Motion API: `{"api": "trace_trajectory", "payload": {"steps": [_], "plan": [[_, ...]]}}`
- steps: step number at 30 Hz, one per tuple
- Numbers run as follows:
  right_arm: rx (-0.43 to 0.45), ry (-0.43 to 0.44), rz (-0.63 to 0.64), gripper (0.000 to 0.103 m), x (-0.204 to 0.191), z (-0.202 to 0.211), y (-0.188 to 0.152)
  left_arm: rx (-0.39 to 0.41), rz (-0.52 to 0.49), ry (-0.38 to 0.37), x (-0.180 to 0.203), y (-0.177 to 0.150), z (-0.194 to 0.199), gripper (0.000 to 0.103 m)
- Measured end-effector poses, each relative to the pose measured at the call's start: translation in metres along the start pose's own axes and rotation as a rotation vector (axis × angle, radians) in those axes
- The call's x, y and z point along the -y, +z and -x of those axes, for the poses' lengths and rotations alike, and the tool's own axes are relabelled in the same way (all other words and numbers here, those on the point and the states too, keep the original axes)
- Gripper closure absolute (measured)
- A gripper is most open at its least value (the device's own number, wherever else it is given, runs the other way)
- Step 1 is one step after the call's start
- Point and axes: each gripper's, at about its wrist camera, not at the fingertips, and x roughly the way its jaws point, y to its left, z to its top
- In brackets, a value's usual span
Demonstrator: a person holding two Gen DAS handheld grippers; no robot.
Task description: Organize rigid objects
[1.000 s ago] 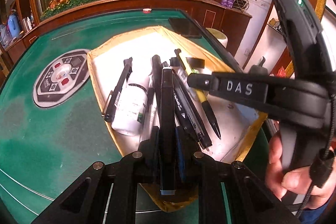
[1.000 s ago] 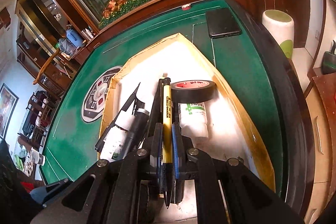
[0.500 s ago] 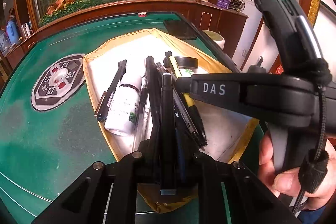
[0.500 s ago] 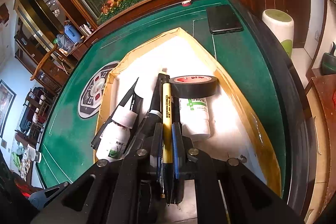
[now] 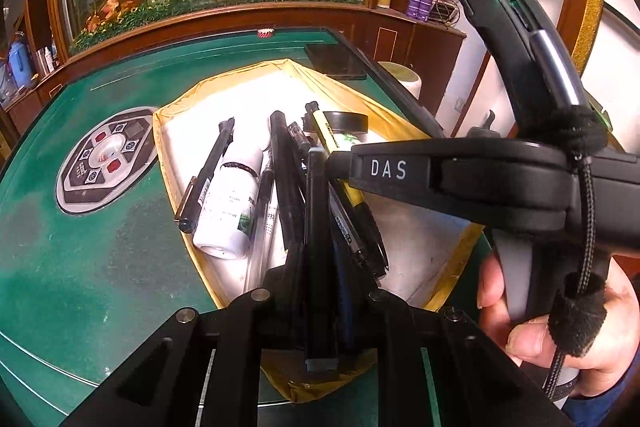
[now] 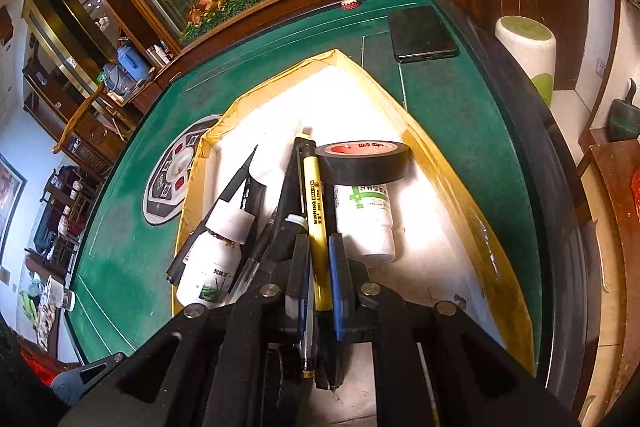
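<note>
1. The green worktop carries a yellow-rimmed tray with a white floor; neither has shifted since the earlier frames.
2. In the left view the right gripper's body now reaches further across the tray than a second ago, and more of the hand on its handle shows.
3. A black phone lies on the worktop beyond the tray's far corner, where it lay before.
4. A black tape roll rests on the far end of a white bottle in the tray's right half, unchanged.
5. A second white bottle lies in the left half, among loose dark pens, as before.
6. The left gripper has its fingers nearly closed on a black pen, which runs along them above the tray, the same hold as a second ago.
7. The right gripper has its fingers nearly closed around a yellow pen; the gap beside the pen looks slightly wider than before, the pen is between the pads, its far end just beside the tape roll.
</note>
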Motion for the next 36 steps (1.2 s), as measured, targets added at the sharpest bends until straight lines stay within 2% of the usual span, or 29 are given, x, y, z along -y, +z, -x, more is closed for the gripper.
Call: {"api": "trace_trajectory", "payload": {"steps": [3, 5, 6, 13, 17, 21, 22, 25, 28, 36], "plan": [[0.003, -0.008, 0.003, 0.093, 0.0, 0.0, 0.0, 0.002, -0.002, -0.002, 0.001, 0.0, 0.002, 0.088], [0.006, -0.01, 0.006, 0.093, 0.0, 0.001, 0.0, 0.001, 0.001, -0.006, 0.0, -0.001, 0.002, 0.084], [0.009, -0.013, 0.007, 0.092, 0.0, 0.002, 0.0, 0.004, 0.003, -0.007, 0.0, -0.001, 0.002, 0.079], [0.05, -0.015, 0.017, 0.068, -0.002, 0.012, 0.001, 0.05, 0.002, -0.011, 0.0, 0.0, 0.013, 0.055], [0.071, -0.013, 0.02, 0.063, -0.004, 0.016, 0.002, 0.07, 0.005, -0.011, -0.002, 0.001, 0.018, 0.047], [0.088, -0.007, 0.027, 0.061, -0.005, 0.02, 0.004, 0.081, 0.01, -0.01, -0.004, 0.001, 0.022, 0.04], [0.094, -0.003, 0.031, 0.058, -0.007, 0.021, 0.004, 0.087, 0.011, -0.008, -0.005, 0.001, 0.023, 0.037], [0.119, -0.004, 0.045, 0.05, -0.01, 0.026, 0.004, 0.1, 0.013, -0.004, -0.006, 0.0, 0.026, 0.032], [0.141, -0.013, 0.049, 0.046, -0.011, 0.03, 0.004, 0.116, 0.013, 0.001, -0.008, -0.001, 0.031, 0.029], [0.196, -0.045, 0.054, 0.044, -0.012, 0.039, 0.002, 0.164, 0.019, 0.017, -0.017, -0.015, 0.049, 0.021]]}}
